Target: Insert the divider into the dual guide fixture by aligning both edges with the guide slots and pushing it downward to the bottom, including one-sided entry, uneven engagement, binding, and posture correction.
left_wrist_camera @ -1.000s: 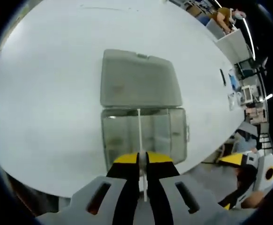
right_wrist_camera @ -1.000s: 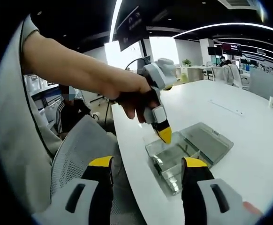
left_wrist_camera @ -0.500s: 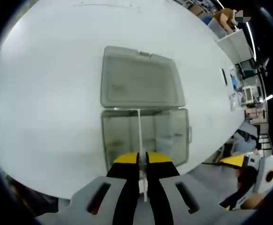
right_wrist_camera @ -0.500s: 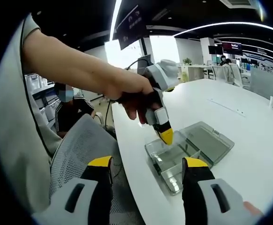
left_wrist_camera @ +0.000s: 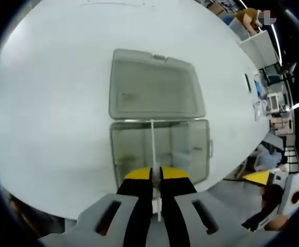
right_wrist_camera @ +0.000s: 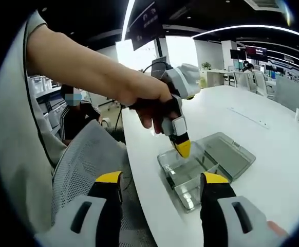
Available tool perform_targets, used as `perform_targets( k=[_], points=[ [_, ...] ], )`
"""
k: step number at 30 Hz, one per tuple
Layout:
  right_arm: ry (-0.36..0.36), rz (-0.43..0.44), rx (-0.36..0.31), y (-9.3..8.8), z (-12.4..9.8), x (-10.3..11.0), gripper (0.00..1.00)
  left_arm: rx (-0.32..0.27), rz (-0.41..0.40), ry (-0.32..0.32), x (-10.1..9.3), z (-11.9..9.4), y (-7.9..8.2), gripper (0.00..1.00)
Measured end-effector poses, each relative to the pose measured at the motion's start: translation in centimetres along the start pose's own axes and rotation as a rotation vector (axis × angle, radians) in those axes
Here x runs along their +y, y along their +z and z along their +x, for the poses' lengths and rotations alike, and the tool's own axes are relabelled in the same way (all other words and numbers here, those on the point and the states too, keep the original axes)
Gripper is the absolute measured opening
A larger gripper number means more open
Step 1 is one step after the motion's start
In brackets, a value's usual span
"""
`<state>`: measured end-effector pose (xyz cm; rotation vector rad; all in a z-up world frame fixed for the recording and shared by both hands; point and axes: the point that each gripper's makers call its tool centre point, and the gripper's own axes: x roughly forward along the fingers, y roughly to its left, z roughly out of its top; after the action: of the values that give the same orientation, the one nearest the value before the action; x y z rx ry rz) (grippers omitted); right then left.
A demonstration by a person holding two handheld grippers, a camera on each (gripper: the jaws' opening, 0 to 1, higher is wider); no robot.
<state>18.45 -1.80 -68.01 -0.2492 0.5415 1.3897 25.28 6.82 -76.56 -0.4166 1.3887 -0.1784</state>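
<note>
Divider [left_wrist_camera: 153, 149] in one left gripper [left_wrist_camera: 155, 174]

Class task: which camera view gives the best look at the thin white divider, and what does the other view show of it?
The left gripper view: the divider runs edge-on from the shut left gripper across the open clear box. In the right gripper view, the divider is too thin to make out below the left gripper's yellow tip.
</note>
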Motion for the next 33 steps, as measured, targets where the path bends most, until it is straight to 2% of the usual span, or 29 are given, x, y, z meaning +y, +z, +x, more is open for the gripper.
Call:
perform_targets(
  k=[33],
  points=[
    [0.003,0.02,-0.005,-0.36,-0.09,-0.32,0.57,0.035,-0.008,0.018,0.25,0.94,-0.22,0.01]
  ],
)
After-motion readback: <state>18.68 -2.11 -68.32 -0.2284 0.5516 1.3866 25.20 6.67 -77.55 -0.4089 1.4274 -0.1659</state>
